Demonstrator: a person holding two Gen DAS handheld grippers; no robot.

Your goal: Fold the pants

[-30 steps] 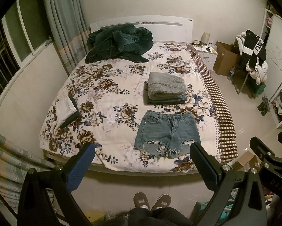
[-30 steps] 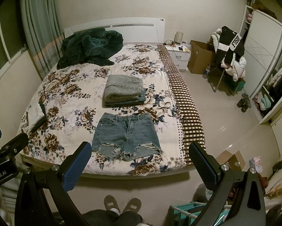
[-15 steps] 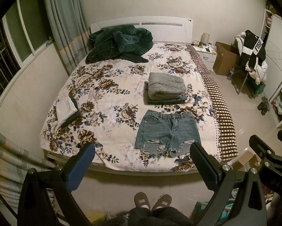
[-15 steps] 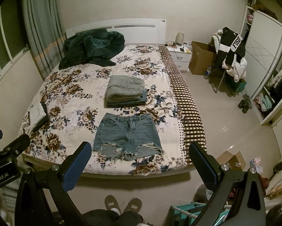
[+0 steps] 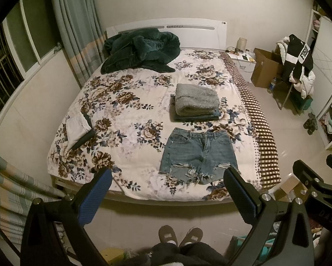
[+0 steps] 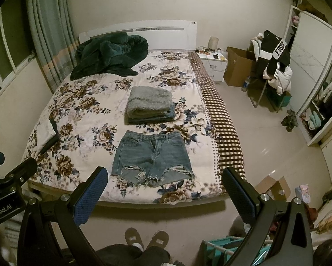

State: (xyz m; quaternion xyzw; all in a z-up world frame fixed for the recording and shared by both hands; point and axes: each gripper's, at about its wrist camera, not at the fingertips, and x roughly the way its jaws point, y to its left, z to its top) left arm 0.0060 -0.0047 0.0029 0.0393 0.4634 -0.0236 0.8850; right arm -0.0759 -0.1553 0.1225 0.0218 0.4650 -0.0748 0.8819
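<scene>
Pale floor tiles [image 6: 265, 133] run up to the foot of the bed [image 5: 143, 115], and my slippered feet [image 5: 180, 236] show at the bottom edge. I hold the left tool [image 5: 168, 188] with its blue pads spread wide apart, gripping nothing; the right tool [image 6: 164, 187] is likewise spread and empty, both short of the mattress. Nearest me on the floral bedspread lie the denim shorts [image 6: 152, 157], flat, frayed hems toward the foot. Just beyond them sits a folded grey blanket [image 6: 150, 104] on another folded piece. Farther back, by the white headboard [image 6: 143, 31], a dark green quilt [image 6: 110, 55] lies bunched.
</scene>
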